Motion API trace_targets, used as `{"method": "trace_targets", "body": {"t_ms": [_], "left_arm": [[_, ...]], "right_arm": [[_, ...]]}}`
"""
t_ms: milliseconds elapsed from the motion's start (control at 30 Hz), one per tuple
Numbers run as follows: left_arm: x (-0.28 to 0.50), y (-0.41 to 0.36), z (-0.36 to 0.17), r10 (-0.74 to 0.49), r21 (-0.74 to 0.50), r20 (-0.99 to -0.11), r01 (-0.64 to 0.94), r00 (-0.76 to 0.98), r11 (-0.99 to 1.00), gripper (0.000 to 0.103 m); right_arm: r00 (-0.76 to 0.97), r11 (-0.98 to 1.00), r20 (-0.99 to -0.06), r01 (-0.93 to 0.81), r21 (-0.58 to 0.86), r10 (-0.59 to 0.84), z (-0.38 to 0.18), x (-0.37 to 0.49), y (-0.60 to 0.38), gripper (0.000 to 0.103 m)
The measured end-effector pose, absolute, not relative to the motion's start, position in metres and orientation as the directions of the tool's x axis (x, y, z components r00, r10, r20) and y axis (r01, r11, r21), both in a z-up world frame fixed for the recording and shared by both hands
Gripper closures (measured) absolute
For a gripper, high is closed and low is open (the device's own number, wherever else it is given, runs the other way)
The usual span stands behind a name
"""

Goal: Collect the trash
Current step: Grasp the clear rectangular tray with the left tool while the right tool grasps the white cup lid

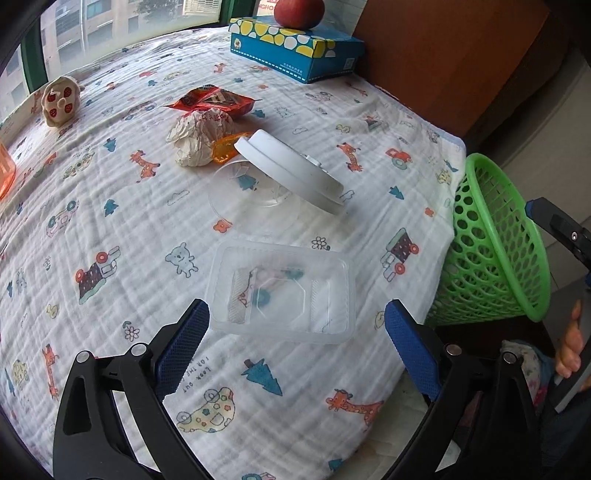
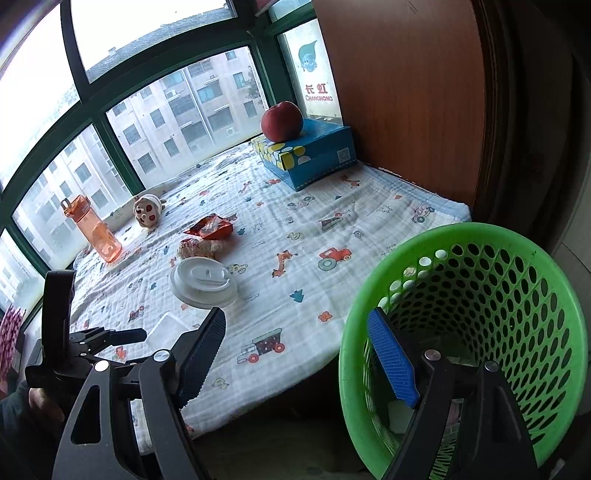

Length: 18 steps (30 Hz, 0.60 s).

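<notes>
Left gripper [image 1: 295, 328]: jaws spread wide, nothing clamped, blue pads clear of everything. Between the fingertips and just ahead, a clear rectangular plastic tray [image 1: 280, 291], flat on the printed cloth [image 1: 110, 177], its near corner just beside the left pad, whether touching cannot be told. Farther ahead, a clear plastic cup [image 1: 251, 199] on its side, with a white lid [image 1: 291, 170] leaning over it. Beyond those and slightly left, a crumpled paper ball [image 1: 199, 136], a small orange piece [image 1: 225, 147] just beside it, then a red snack wrapper [image 1: 210, 101]. Far ahead to the left, a small round toy with red spots [image 1: 59, 99]. Far ahead to the right, a blue tissue box [image 1: 295, 48] with an apple [image 1: 299, 13] on top. Off the right fingertip, past the cloth's edge, a green mesh basket [image 1: 495, 251], tilted.

Right gripper [image 2: 299, 347]: jaws partly spread, holding nothing visible between the pads. Left finger over the cloth's near edge; right finger at the basket's rim, pad hanging just inside, contact unclear. Ahead and far left, an orange water bottle [image 2: 92, 229], upright by the window. Ahead of the left finger, the white lid, with wrapper and crumpled paper beyond. Low at the left, the left gripper's body in a hand [image 2: 44, 402].
</notes>
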<state>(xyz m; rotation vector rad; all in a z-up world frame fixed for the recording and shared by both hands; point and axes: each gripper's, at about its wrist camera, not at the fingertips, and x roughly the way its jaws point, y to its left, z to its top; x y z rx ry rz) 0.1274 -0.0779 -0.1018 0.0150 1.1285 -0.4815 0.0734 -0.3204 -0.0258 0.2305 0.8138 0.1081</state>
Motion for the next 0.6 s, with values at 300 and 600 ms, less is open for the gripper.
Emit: {"method": "trace_targets", "body": {"t_ms": [300, 600], "left_arm": [[0.134, -0.079, -0.112, -0.310, -0.176, -0.886, 0.368, 0.345, 0.913, 0.008], [0.133, -0.077, -0.112, -0.306, -0.169, -0.884, 0.370, 0.353, 0.914, 0.008]], "right_arm": [[0.666, 0.969, -0.717, -0.035, 0.245, 0.205, -0.032, 0.081, -0.308, 0.027], [0.657, 0.966, -0.721, -0.044, 0.253, 0.219, -0.037, 0.086, -0.304, 0.027]]}}
